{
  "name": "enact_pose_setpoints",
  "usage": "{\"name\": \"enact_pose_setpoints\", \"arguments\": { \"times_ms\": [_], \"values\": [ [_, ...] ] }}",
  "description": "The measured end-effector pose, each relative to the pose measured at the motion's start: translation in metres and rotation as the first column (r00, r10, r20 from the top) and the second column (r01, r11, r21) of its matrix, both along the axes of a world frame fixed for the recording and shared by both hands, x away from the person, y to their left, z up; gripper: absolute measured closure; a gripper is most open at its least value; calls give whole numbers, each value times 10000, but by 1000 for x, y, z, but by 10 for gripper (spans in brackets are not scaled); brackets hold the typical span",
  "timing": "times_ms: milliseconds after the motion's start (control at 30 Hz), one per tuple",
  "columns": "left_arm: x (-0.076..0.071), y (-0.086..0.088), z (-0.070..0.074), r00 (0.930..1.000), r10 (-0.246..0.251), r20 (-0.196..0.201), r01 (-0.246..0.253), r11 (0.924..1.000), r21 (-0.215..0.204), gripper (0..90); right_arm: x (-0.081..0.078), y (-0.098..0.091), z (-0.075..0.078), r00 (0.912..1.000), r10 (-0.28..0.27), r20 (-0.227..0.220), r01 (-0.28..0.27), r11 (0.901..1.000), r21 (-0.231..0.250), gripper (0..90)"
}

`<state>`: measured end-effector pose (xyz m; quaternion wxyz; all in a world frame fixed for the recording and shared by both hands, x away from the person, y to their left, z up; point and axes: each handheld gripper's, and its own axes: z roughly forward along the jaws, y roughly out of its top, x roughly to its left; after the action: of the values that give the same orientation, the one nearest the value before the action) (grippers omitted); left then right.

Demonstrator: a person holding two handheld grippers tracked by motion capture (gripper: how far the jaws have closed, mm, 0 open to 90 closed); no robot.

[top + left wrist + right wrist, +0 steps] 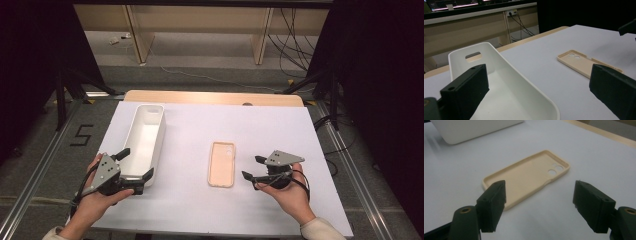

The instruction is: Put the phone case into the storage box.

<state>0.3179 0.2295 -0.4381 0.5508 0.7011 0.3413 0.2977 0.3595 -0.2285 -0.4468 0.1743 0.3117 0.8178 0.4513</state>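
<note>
White-covered worktop (pixel 200 210) | phone case (pixel 221 163) flat, hollow up, right of bin (pixel 145 140) | right gripper (pixel 249 168) agape beside case, unladen | left gripper (pixel 136 164) agape, straddling bin's near end, likely steadying.

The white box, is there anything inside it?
The white box looks empty: bare white floor and walls. Its near end sits between the left tool's open jaws, so one jaw hides a little of the inside.

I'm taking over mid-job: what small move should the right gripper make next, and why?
Probably ease the right gripper forward and down onto the phone case's near long edge. Its jaws stand open with nothing between them, the case lies flat and untouched on the table, and the white bin is empty.
</note>
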Motion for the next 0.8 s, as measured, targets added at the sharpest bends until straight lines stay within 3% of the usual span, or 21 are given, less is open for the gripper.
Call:
{"name": "enact_pose_setpoints", "arguments": {
  "times_ms": [800],
  "values": [
    [-1,-2,1,10000,4,0,-4,9999,172,20,-10,1,6,9989,293,379,-300,9994,197,237]
  ]
}}
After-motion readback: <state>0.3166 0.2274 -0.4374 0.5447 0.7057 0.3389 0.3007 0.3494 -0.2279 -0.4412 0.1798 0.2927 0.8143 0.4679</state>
